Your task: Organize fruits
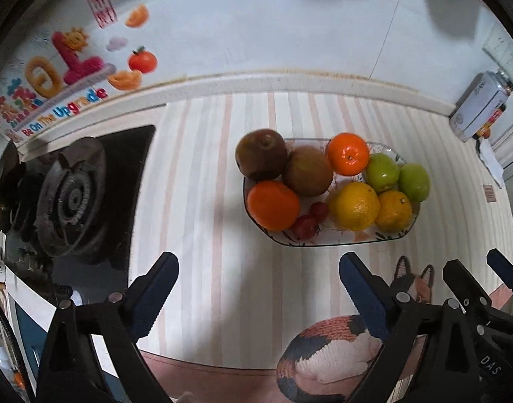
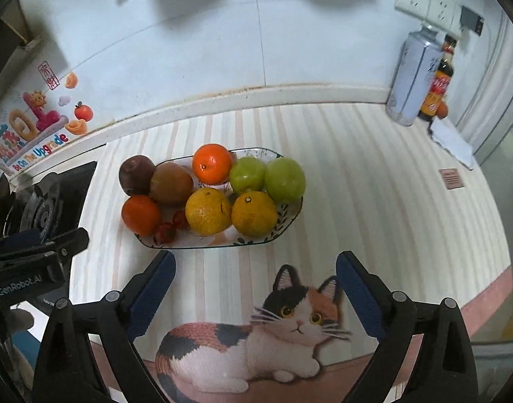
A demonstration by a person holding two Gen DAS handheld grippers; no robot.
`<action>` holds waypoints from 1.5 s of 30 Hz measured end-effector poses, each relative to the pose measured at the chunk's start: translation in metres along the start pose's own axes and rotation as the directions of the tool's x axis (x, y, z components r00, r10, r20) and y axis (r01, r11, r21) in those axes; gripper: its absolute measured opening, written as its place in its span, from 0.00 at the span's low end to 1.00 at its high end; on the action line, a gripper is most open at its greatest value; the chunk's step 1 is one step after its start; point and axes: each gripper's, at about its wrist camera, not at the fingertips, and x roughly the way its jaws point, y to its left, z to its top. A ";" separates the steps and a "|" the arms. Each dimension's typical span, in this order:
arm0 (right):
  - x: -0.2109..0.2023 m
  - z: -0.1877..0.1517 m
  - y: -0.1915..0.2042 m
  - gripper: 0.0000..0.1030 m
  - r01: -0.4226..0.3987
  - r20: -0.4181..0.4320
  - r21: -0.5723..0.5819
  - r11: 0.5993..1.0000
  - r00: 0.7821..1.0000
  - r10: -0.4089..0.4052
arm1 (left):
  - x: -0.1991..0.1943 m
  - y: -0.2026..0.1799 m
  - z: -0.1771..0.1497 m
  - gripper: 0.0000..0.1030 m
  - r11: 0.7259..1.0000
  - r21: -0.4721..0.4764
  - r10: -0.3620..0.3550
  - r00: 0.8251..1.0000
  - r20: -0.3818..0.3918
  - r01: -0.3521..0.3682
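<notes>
The long oval glass dish (image 2: pixel 291 213) lies with its long axis left to right on the striped counter (image 2: pixel 374 201), piled with fruits. Small red fruits (image 2: pixel 165 231) are half hidden. The left claw (image 1: pixel 259 294) and right claw (image 2: pixel 255 290) are both wide, empty, near the dish.

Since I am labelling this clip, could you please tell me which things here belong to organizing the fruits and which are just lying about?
Belong to the job:
plate
oranges
yellow citrus
green fruits
brown fruits
small red fruits

Just lying about:
gas burner
white can
sauce bottle
cat mat
</notes>
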 end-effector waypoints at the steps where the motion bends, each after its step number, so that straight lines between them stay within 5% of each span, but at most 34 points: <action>1: -0.007 -0.003 0.001 0.96 0.003 0.007 0.001 1.000 1.000 -0.003 | -0.006 0.002 -0.002 0.95 1.000 -0.002 -0.002 1.000 0.016 0.002; 15: -0.118 -0.051 0.012 0.96 0.010 0.126 -0.014 1.000 0.992 -0.008 | -0.098 0.021 -0.057 0.95 0.999 -0.011 -0.036 0.981 0.192 0.039; 30: -0.217 -0.103 -0.003 0.96 -0.024 0.240 -0.074 0.997 0.970 0.042 | -0.194 0.014 -0.131 0.95 0.999 -0.036 -0.018 0.932 0.363 0.033; 45: -0.305 -0.160 -0.032 0.96 -0.073 0.291 -0.146 0.987 0.950 0.114 | -0.267 -0.016 -0.203 0.95 0.995 -0.095 0.047 0.905 0.424 -0.007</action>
